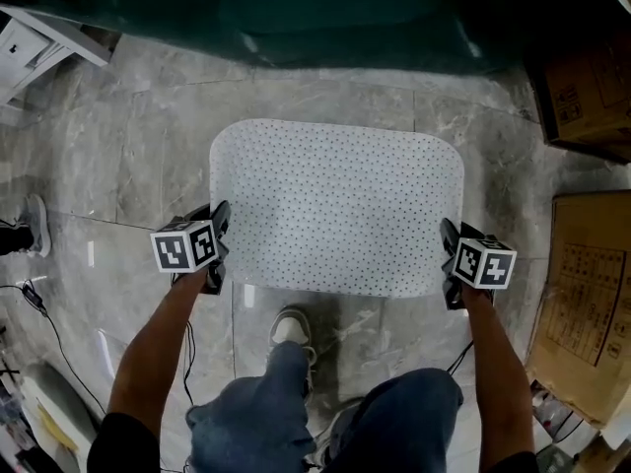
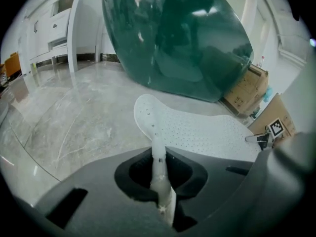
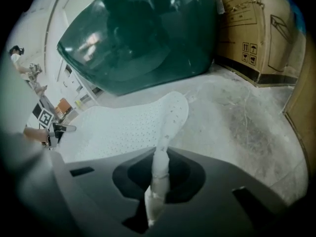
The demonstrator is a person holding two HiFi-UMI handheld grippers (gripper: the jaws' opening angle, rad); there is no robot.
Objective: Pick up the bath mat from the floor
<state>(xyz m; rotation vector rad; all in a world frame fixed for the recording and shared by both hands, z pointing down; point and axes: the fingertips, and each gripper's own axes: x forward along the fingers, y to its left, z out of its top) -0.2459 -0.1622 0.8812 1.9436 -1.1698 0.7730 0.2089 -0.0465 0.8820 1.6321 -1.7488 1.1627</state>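
Note:
A white perforated bath mat [image 1: 335,205] lies on the grey marble floor, near a dark green tub. My left gripper [image 1: 219,242] is at the mat's near left edge and my right gripper [image 1: 451,262] at its near right edge. In the left gripper view, the left gripper [image 2: 159,174] is shut on the mat [image 2: 202,132], whose edge stands pinched upright between the jaws. The right gripper view shows the same: the right gripper [image 3: 159,174] is shut on the mat [image 3: 118,127], with the edge curled up from the floor.
The dark green tub [image 1: 296,13] stands just beyond the mat. Cardboard boxes [image 1: 587,87] and a flat carton [image 1: 592,304] crowd the right side. A white cabinet [image 1: 30,42] is far left. My own shoe [image 1: 291,328] is near the mat's front edge; a cable [image 1: 39,308] trails at left.

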